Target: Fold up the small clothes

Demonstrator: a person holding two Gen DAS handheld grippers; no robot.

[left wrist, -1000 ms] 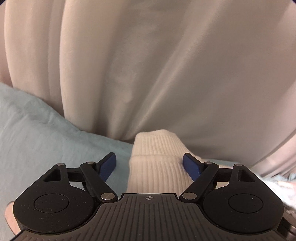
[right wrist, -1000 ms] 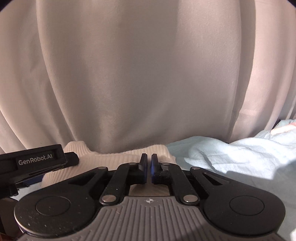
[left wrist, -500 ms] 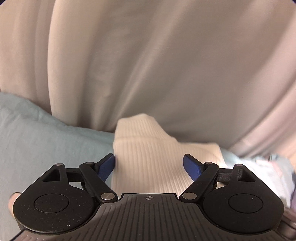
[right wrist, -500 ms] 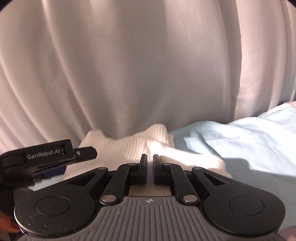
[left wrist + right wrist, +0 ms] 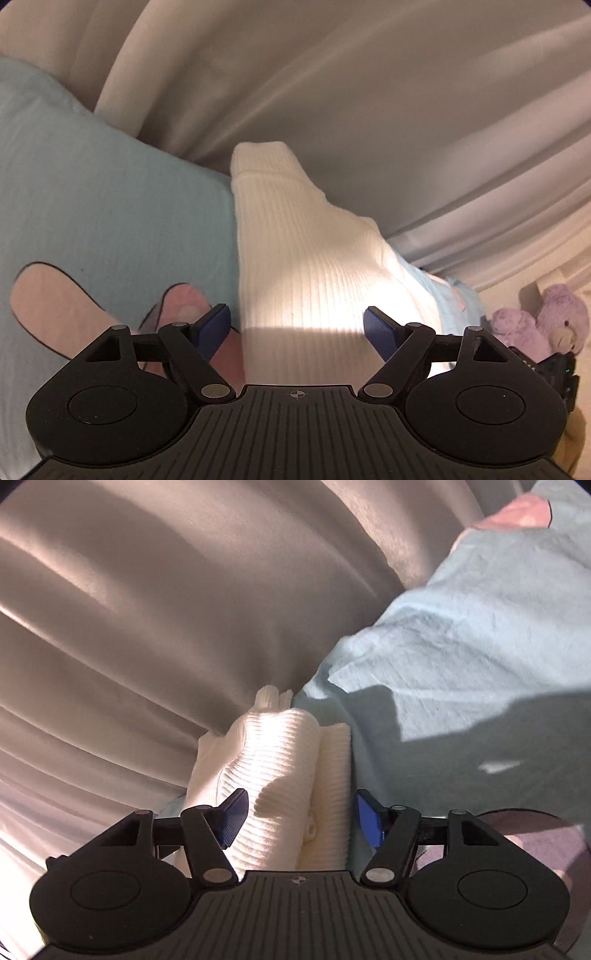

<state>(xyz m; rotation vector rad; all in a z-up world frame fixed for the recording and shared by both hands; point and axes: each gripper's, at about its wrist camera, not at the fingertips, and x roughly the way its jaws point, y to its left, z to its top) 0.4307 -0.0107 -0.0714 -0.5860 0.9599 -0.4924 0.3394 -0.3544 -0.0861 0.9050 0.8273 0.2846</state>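
A white ribbed knit garment [image 5: 295,258] lies on a light blue sheet [image 5: 110,221], stretching away between the fingers of my left gripper [image 5: 297,328], which is open just above it. In the right wrist view the same white garment [image 5: 284,775] lies bunched in folds, and my right gripper [image 5: 299,814] is open with its blue pads on either side of the cloth, not pinching it.
A pale curtain [image 5: 369,92] hangs close behind the bed edge. The blue sheet [image 5: 461,664] carries pink printed shapes [image 5: 48,299]. A purple plush toy [image 5: 543,325] sits at the far right of the left wrist view.
My right gripper has opened from shut and let the white garment go. Both grippers have drawn back and tilted, so more of the garment and sheet shows.
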